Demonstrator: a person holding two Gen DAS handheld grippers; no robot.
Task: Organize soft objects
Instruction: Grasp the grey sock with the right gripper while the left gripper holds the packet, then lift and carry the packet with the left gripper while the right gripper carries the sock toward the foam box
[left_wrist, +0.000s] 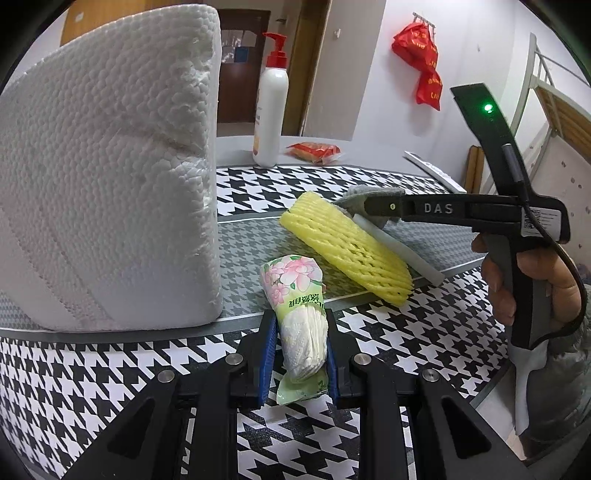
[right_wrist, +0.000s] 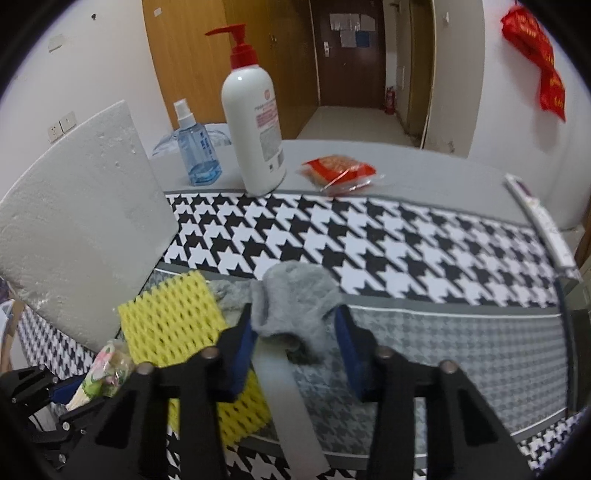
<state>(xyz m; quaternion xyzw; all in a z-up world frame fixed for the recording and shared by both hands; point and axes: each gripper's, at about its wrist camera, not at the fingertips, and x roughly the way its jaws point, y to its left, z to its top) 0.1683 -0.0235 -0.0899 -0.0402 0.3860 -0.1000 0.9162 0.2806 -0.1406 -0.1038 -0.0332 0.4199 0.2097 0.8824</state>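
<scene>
My left gripper is shut on a floral tissue pack, its far end resting on the grey mat next to a big white foam block. A yellow foam net sleeve lies to the right, with a pale strip beside it. My right gripper is open around a grey sock, which lies on the mat beside the yellow sleeve. The right gripper also shows in the left wrist view, over the sock. The tissue pack sits at lower left in the right wrist view.
A white pump bottle, a blue spray bottle and a red snack packet stand at the table's far edge. A white box lies at the right edge. The houndstooth cloth covers the table.
</scene>
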